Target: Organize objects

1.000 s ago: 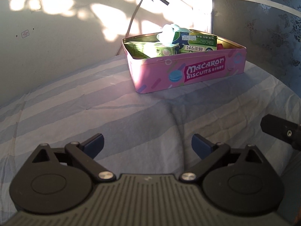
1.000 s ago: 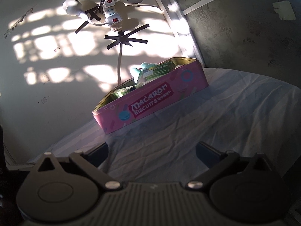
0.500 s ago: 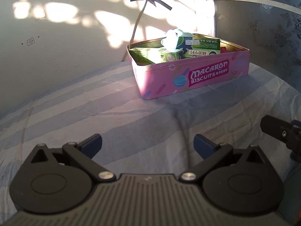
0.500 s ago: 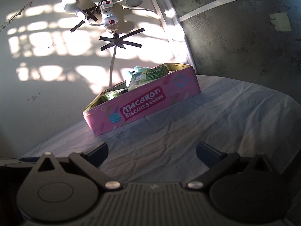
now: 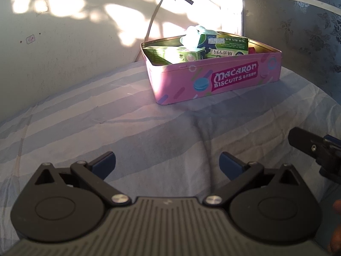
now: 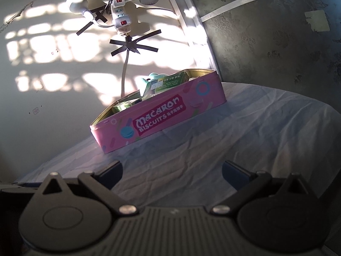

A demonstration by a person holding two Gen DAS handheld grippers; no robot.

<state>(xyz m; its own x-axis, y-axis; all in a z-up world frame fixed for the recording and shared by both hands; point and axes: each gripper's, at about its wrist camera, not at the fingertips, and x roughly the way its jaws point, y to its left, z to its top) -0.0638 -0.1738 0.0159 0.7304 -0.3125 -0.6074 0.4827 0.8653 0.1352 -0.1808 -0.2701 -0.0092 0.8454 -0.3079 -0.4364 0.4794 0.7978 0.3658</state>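
A pink "Macaron Biscuits" tin stands open at the back of the striped bed sheet, also in the right wrist view. It holds green boxes and a pale plush item. My left gripper is open and empty, low over the sheet, well short of the tin. My right gripper is open and empty too, also short of the tin. Part of the right gripper shows at the left wrist view's right edge.
The blue-striped sheet covers the surface. A white wall stands behind, with a power strip and cable taped on it. A dark patterned panel rises at the right.
Both grippers have drawn back slightly and shifted; the tin sits lower and further right in the left view and further right in the right view. Both stay open.
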